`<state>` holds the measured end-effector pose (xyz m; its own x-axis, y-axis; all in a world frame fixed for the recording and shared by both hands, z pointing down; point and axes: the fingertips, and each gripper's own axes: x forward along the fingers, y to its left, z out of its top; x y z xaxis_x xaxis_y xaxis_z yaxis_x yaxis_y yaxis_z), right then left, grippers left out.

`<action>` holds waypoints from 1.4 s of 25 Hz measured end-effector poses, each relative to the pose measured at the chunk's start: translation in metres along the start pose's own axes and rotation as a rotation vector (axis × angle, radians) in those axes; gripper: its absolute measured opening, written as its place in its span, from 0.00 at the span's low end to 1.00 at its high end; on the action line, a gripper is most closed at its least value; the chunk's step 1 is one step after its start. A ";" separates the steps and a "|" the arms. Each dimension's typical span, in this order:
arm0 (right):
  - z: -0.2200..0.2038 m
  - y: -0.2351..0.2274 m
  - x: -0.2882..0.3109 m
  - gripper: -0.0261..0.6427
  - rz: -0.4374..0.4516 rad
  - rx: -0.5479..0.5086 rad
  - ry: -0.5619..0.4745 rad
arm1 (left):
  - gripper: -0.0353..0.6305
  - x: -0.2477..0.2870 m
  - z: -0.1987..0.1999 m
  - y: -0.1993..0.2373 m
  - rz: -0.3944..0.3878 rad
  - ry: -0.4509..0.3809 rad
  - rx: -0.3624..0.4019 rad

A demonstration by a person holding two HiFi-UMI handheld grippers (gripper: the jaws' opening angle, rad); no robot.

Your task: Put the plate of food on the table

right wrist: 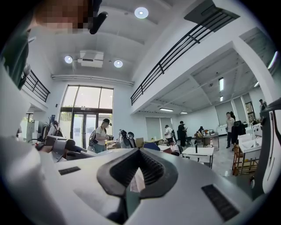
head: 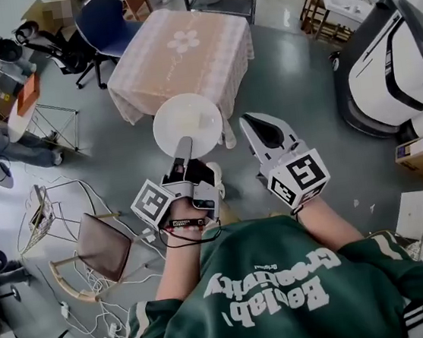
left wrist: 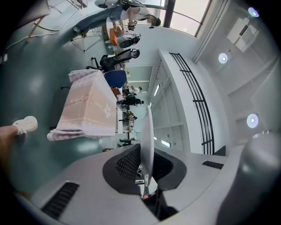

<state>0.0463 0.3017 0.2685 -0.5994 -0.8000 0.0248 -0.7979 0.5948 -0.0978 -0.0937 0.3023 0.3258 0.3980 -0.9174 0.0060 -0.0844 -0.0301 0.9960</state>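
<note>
A white round plate is held out level in front of me, its near rim pinched by my left gripper, which is shut on it. In the left gripper view the plate shows edge-on, standing between the dark pads of the left gripper. I cannot make out any food on it. The table, under a pink cloth with a flower print, stands just beyond the plate; it appears again as the table in the left gripper view. My right gripper hovers right of the plate, shut and empty, and the right gripper points up into the room.
A blue chair stands behind the table at the left. A wooden chair and loose cables lie on the floor to my left. A large white machine fills the right side. Several people stand further off.
</note>
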 end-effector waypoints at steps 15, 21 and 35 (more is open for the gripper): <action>0.005 -0.071 0.097 0.06 -0.116 0.018 0.055 | 0.10 0.131 0.056 0.000 -0.007 0.109 -0.020; 0.010 -0.097 0.131 0.06 -0.136 0.014 0.070 | 0.10 0.171 0.067 0.005 0.007 0.160 -0.019; 0.011 -0.158 0.227 0.06 -0.197 0.052 0.085 | 0.10 0.276 0.119 0.015 0.031 0.227 -0.012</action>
<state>0.0370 0.0259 0.2785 -0.4371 -0.8897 0.1319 -0.8972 0.4209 -0.1339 -0.0936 0.0019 0.3319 0.5912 -0.8047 0.0548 -0.0894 0.0021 0.9960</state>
